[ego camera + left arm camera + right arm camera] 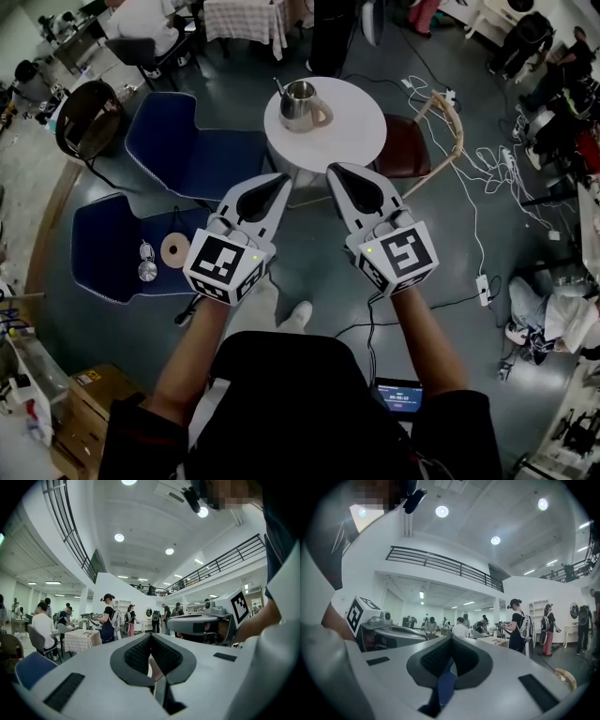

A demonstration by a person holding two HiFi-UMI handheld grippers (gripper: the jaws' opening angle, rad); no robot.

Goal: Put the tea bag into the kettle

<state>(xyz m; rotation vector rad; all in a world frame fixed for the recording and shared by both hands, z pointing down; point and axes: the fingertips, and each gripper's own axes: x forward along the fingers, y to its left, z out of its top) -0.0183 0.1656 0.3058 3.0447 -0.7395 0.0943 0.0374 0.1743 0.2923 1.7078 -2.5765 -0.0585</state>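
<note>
The kettle (302,103) stands upright left of centre on the round bench (361,141), spout to the far left; no tea bag shows in any view. The left hand-held gripper (282,180) and right hand-held gripper (336,172) are both closed and empty, short of the bench's near edge and about equally near the kettle. No writing is legible.

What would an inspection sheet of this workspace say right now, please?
Surface: round white table, bare apart from the kettle.
Job's things: metal kettle upright on the table; tea bag not seen.
Clutter: tape roll on a blue seat.
Grippers: left gripper and right gripper both shut, empty, raised in front of the person.
Cables: white cables tangled on the floor right of the table.
Surroundings: wicker chair beside the table; standing person among other tables.
</note>
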